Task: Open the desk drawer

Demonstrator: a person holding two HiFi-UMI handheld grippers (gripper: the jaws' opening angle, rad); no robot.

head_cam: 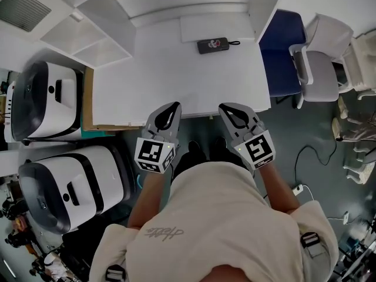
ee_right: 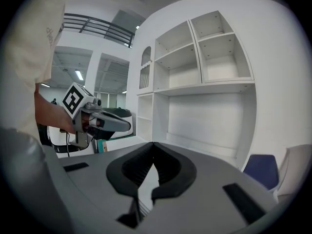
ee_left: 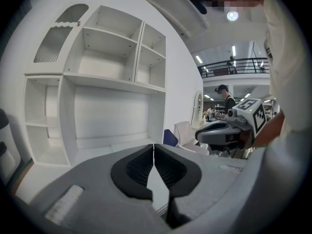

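Currently both forearms reach forward from the torso, roughly parallel. Each tool points a little below level toward the near edge of the desk. The left gripper has its tip over that front edge. The right gripper is placed the same way, near the left one but apart from it, with a clear gap between them.

Tongs: in the left gripper view the left jaws are closed, tips meeting, nothing between them. In the right gripper view the right jaws are also closed, tips together, holding nothing. From the head view I cannot tell whether either tip touches the desk edge.

Drawer: its front is not made out in any view. The desk edge where both tips point lies directly ahead of the person.

Counts:
- grippers: 2
- cubes: 2, left marker cube and right marker cube
- dark gadget with a cord loop: 1, on the far part of the desk top
- white-and-black units left of the desk: 2, upper machine and lower machine
- seats at the right: blue chair and pale chair
- white shelf unit: 1, behind the desk
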